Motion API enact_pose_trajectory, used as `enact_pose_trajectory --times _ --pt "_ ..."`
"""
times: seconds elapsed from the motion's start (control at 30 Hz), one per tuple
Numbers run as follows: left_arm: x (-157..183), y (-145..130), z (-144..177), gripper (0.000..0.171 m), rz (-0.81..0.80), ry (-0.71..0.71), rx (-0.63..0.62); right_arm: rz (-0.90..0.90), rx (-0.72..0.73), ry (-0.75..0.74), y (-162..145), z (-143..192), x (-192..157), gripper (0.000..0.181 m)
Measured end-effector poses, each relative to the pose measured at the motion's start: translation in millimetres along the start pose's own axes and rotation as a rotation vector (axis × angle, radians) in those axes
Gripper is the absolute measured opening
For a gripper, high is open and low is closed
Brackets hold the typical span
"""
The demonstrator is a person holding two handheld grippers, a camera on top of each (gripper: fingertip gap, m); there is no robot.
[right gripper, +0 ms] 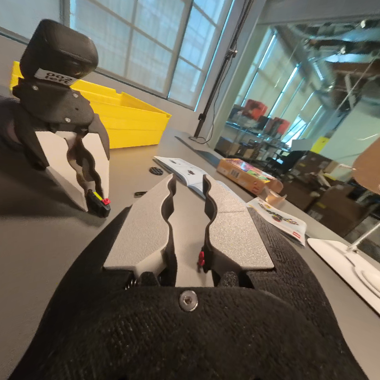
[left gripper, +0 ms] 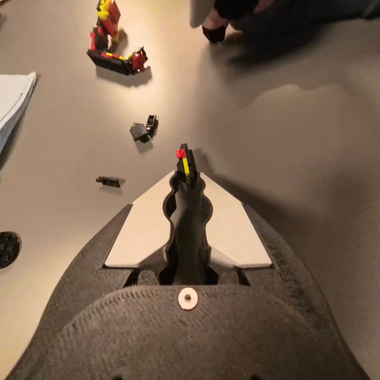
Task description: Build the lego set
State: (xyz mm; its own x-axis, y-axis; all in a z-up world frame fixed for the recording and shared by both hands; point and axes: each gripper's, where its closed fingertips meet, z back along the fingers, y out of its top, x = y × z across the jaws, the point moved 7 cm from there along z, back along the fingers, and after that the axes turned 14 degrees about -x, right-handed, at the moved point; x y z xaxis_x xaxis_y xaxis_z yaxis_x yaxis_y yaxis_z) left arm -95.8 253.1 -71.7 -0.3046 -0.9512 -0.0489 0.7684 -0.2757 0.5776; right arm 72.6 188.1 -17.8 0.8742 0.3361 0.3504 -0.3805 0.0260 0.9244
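Note:
My left gripper [left gripper: 186, 174] is shut on a small black lego assembly [left gripper: 185, 162] with a yellow strip and a red stud. It holds the assembly's tip on the grey table. The right wrist view shows the same gripper [right gripper: 93, 194] and assembly [right gripper: 98, 202] at the left. My right gripper [right gripper: 189, 181] is open just above the table, beside the left one. A small red piece [right gripper: 202, 258] sits against the inner side of its right finger, near the base. A part-built red, black and yellow model [left gripper: 115, 51] lies far ahead on the left.
Loose black pieces [left gripper: 144, 129] [left gripper: 109, 181] and a black round piece [left gripper: 8, 248] lie on the table. Stacked yellow trays [right gripper: 127, 119], open instruction booklets [right gripper: 185, 170] [right gripper: 277, 222], the set's box [right gripper: 244, 174] and a white lamp base [right gripper: 339, 267] stand around. A gloved hand [left gripper: 216, 26] shows at the back. The gap from one gripper's tips to the other's is roughly 15 centimeters.

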Motion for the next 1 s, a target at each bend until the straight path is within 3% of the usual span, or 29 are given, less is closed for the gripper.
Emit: enact_pose_trajectory --times 0.17,0.4,0.53,0.63,0.7,0.77,0.83,1.0 --pt "-1 0 0 0.018 0.01 0.028 -0.002 0.018 0.051 -0.078 1 4 4 0.023" --pt "4 -11 13 0.033 0.084 0.117 0.026 0.027 0.112 -0.141 4 18 9 0.014" --pt "25 -29 60 0.039 0.173 0.143 0.193 -0.016 0.12 -0.194 2 24 20 0.014" --pt "18 -55 119 0.032 0.314 0.303 0.222 -0.06 0.118 -0.219 -1 22 28 0.014" --pt "-3 -80 157 0.028 0.438 0.445 0.15 -0.075 0.11 -0.232 -3 19 32 0.015" --pt "-21 -103 177 0.027 0.499 0.472 0.011 -0.08 0.101 -0.238 -4 16 34 0.015" --pt "-31 -116 176 0.023 0.476 0.351 -0.113 -0.078 0.089 -0.246 -5 15 35 0.014" --pt "-59 -133 151 0.008 0.397 0.202 -0.368 -0.078 0.072 -0.263 -7 14 36 0.013"
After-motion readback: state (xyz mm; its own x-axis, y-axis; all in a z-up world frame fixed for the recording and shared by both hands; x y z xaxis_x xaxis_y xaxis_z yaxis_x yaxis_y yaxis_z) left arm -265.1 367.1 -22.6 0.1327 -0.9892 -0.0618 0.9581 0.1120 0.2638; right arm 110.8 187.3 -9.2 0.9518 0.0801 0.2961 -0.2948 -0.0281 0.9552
